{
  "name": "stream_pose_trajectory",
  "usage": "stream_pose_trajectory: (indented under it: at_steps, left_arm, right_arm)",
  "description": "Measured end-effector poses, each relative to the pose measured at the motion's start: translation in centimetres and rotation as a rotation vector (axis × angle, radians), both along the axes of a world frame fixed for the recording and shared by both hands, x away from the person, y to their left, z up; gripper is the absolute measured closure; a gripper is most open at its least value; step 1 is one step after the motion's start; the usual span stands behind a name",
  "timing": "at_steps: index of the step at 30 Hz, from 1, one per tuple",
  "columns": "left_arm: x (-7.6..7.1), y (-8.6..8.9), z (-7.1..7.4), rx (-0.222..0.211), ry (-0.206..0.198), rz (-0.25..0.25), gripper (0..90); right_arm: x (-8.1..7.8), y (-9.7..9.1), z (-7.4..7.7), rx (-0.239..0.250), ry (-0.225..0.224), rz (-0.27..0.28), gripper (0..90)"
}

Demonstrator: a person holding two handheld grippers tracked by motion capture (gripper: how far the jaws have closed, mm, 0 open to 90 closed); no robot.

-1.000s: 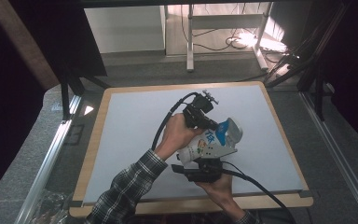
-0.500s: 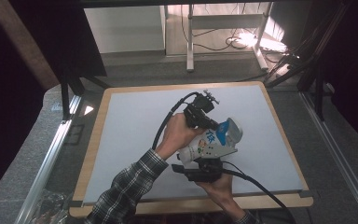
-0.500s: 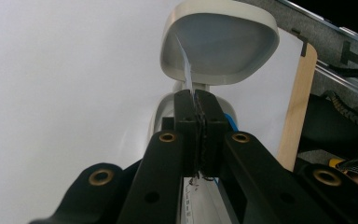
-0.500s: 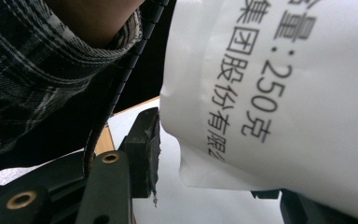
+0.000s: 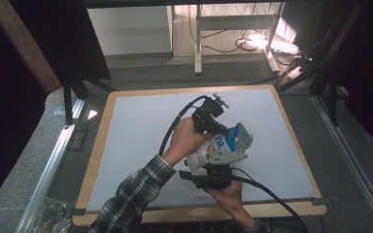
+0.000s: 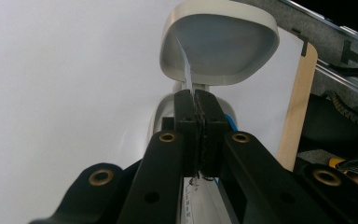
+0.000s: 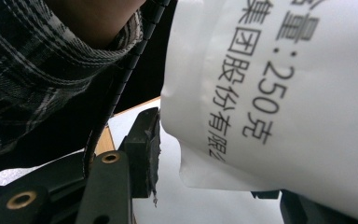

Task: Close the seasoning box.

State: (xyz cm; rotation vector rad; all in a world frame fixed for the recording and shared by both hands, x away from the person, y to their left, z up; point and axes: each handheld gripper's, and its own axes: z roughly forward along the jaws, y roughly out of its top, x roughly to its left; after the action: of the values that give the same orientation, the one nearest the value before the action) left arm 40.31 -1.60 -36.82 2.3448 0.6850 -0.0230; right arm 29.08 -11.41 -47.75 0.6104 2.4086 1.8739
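- While the right gripper (image 5: 212, 171) clamps the lower body of the pouch (image 5: 219, 149) from below, the left gripper (image 5: 222, 129) is pinched tight on a thin strip at the pouch's top, probably to tear it open.
- Pouch is held above the tabletop (image 5: 136, 131), near its front edge, tilted.
- Pouch: soft white film, smooth, printed with black characters and blue graphics; wide rounded cap (image 6: 220, 43) of matt plastic.
- Tabletop: flat white sheet, wood rim.
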Motion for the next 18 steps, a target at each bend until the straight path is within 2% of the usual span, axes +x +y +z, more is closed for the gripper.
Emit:
stream_pose_trajectory:
  at_steps: [18]
  left_arm:
    - [-0.02,-0.12,0.07,0.002,-0.002,0.000,88.5]
  right_arm:
    - [-0.02,-0.04,0.09,0.003,0.000,-0.001,52.7]
